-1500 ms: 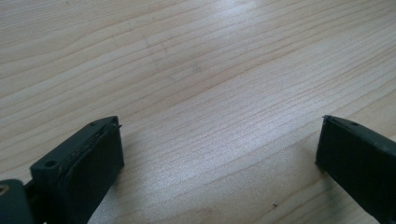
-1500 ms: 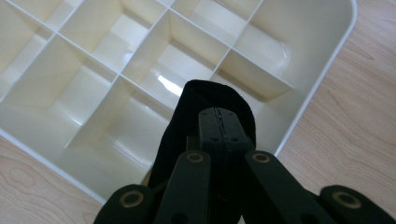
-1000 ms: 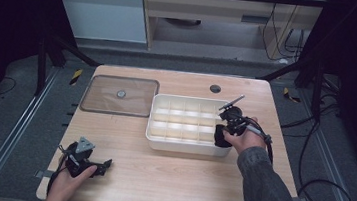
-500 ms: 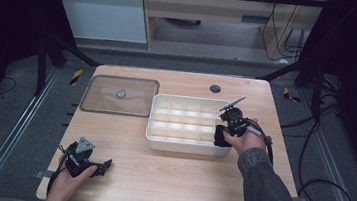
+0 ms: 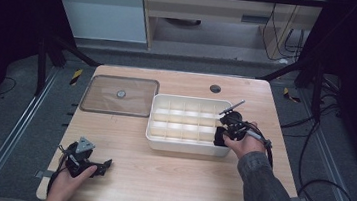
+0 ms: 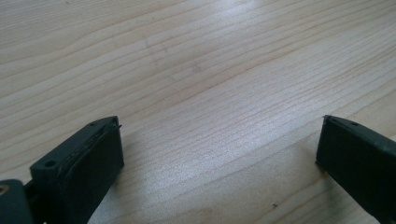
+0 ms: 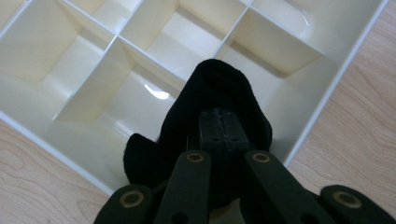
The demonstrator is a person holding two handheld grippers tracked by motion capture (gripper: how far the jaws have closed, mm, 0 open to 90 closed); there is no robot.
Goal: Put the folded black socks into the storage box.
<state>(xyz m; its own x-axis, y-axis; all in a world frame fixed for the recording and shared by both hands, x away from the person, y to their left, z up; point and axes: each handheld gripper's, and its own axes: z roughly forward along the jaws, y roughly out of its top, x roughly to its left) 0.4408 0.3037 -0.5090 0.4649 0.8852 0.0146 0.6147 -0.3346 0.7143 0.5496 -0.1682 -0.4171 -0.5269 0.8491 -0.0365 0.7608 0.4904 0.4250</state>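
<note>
One black cloth piece (image 7: 219,93), pinched in the right gripper (image 7: 223,122), hangs over the divided tray (image 5: 156,128); next, release into a compartment. Left gripper (image 6: 219,154) gapes wide, idle.

Two hands, two grippers: one idle and wide, one pinched tight.

The left hand (image 5: 64,184) comes in at the near left and holds the left gripper (image 5: 104,163) low and level, pointing right, its jaws spread wide with nothing between them. The right forearm (image 5: 267,190) reaches in from the near right; the right hand (image 5: 243,143) holds the right gripper (image 7: 223,128) pointing left and tilted down, its jaws pressed together on a black cloth (image 7: 219,100).
</note>
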